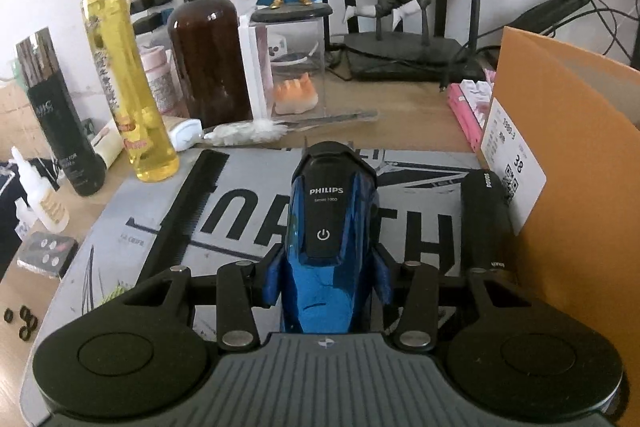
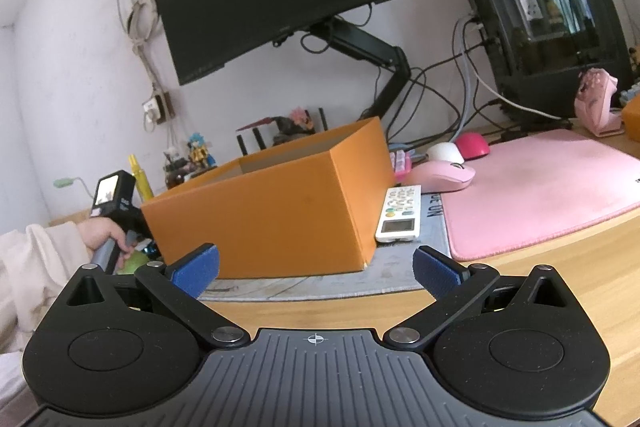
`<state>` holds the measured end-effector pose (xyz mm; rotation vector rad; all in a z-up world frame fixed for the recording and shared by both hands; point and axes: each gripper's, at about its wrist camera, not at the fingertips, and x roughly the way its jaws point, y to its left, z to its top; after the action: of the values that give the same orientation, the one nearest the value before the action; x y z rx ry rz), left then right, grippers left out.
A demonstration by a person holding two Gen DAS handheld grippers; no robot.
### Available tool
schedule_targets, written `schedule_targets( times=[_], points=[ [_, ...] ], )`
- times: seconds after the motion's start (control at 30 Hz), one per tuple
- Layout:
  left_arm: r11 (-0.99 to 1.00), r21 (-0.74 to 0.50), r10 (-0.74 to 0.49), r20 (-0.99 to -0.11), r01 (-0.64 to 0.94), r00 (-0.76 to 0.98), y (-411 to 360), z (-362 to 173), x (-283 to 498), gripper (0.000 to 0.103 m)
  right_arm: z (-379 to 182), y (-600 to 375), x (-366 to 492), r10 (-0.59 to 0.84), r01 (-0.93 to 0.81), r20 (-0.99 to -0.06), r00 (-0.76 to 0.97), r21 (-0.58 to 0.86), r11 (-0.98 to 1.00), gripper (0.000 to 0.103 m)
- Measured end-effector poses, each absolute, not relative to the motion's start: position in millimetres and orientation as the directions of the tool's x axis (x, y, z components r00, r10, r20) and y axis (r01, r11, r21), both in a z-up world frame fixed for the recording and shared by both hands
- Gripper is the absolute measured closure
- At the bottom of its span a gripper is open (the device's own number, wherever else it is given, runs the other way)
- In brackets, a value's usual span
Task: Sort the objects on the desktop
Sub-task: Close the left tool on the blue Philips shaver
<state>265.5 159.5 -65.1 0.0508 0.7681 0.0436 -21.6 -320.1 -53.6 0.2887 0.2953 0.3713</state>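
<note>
The left wrist view shows the left tongs point(image 1: 326, 281) clamped on a blue shaver point(image 1: 332, 227) in the lower middle of the frame, above the grey mat point(image 1: 240, 211), with a comb point(image 1: 188, 215) and a black tube point(image 1: 484, 219) not yet sorted beside it. Only the right wrist view shows that the orange box point(image 2: 272, 203) on the worktop point(image 2: 560, 267) is open on top; its inside is hidden. The right tongs point(image 2: 316, 269) stand apart and empty, so sorting seems to be at an early stage.

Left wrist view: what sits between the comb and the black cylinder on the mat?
The blue Philips shaver, clamped in the left gripper. It stands between the comb and the black cylinder.
</note>
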Motion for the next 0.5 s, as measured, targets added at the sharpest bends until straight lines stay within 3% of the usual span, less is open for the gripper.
schedule_targets(
  times=[0.07,0.23,0.4,0.47,0.5],
  points=[
    [0.997,0.070,0.062,-0.683,-0.020,0.728,157.3,-65.4,267.4,0.058,-53.2,-319.9,-22.0,0.395,-0.312,-0.228,0.890,0.325,0.893,0.000],
    [0.999,0.031,0.033,-0.665,-0.017,0.746,155.1,-64.9,273.2,0.023,-54.7,-315.3,-25.6,0.395,-0.313,-0.234,0.889,0.321,0.894,0.000],
    [0.999,0.041,0.052,-0.694,-0.033,0.718,153.0,-72.8,282.4,0.022,-55.7,-315.9,-24.3,0.391,-0.307,-0.239,0.889,0.323,0.895,0.000],
    [0.999,0.026,0.051,-0.692,-0.046,0.720,156.0,-74.4,283.3,0.030,-55.8,-316.3,-24.0,0.390,-0.306,-0.239,0.889,0.323,0.895,0.000],
    [0.998,0.022,0.052,-0.691,-0.051,0.721,157.1,-74.6,283.1,0.039,-55.8,-316.6,-24.2,0.390,-0.306,-0.239,0.889,0.324,0.895,0.000]
  ],
)
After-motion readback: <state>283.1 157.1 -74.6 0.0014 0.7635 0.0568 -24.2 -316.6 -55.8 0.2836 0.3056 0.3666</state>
